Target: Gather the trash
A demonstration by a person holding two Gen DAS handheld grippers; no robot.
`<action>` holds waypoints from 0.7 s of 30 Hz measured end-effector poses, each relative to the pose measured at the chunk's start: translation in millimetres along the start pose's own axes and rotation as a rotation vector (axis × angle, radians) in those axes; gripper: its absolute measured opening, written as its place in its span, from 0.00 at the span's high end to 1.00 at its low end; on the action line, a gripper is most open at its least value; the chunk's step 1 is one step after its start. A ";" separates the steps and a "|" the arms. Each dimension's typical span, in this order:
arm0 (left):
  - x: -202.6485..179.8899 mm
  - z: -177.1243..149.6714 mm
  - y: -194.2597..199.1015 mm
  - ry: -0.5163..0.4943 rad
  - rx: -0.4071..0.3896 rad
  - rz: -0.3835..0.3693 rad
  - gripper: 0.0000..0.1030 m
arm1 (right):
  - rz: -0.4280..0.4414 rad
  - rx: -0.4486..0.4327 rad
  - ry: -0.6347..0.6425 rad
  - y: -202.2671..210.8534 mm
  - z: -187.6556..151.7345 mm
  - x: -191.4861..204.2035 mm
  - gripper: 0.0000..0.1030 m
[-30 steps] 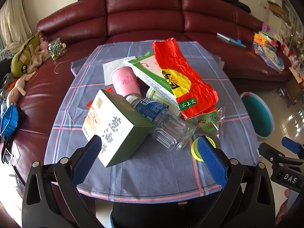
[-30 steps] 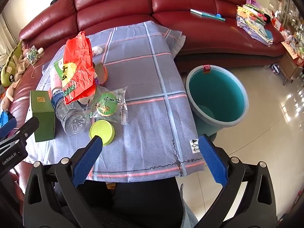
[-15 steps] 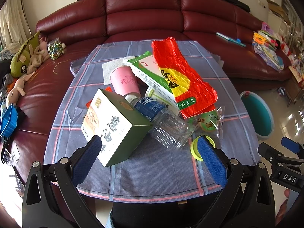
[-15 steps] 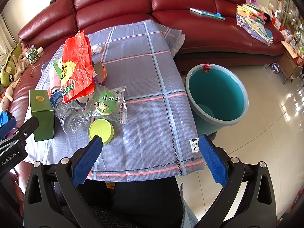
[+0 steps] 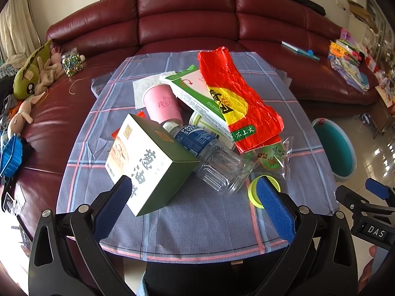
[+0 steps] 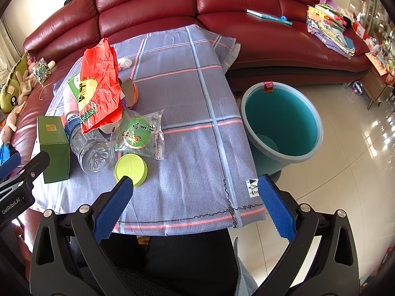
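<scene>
A worktop covered with a purple-grey plaid cloth (image 6: 192, 148) stands in front of a dark red leather sofa (image 5: 187, 22), and the trash lies heaped on its left half. Nearest the left gripper (image 5: 195, 197) is a green and white cardboard box (image 5: 150, 162), tilted against a clear plastic bottle with a blue label (image 5: 212, 160) that lies on its side. Behind them are a pink paper cup (image 5: 163, 106), a long white and green carton (image 5: 197, 98) and a crumpled red and yellow foil bag (image 5: 237, 101) draped over it. A clear snack wrapper with a green round label (image 6: 140, 133) and a lime green round lid (image 6: 130, 169) lie near the front edge. A teal plastic bucket (image 6: 281, 123) stands on the tiled floor to the right of the worktop. The left gripper and the right gripper (image 6: 195, 207) both hover wide open at the near edge, holding nothing.
</scene>
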State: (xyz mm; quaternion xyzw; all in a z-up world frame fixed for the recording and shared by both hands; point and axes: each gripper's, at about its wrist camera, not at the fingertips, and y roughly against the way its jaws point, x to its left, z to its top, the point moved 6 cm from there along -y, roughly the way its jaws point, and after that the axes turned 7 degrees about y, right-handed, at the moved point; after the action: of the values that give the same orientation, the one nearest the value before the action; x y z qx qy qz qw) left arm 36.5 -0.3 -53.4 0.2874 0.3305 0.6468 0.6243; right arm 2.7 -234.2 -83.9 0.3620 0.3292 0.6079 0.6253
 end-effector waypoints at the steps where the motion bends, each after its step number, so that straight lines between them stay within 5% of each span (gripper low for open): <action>1: 0.0 0.0 0.0 0.000 0.000 0.000 0.03 | 0.001 0.001 0.000 0.0 -0.1 0.0 0.06; 12: 2.3 -2.5 -4.2 0.005 0.014 -0.001 0.03 | 0.001 0.009 0.004 -1.8 -1.1 0.9 0.06; 21: 69.4 3.3 -18.2 0.176 0.086 -0.021 0.03 | 0.009 0.023 0.021 -6.5 3.9 6.6 0.06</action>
State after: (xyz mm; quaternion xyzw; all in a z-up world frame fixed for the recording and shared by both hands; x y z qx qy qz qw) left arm 46.5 69.2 -68.4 0.2524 0.4146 0.6483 0.5866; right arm 9.7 -227.8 -87.3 0.3642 0.3413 0.6107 0.6147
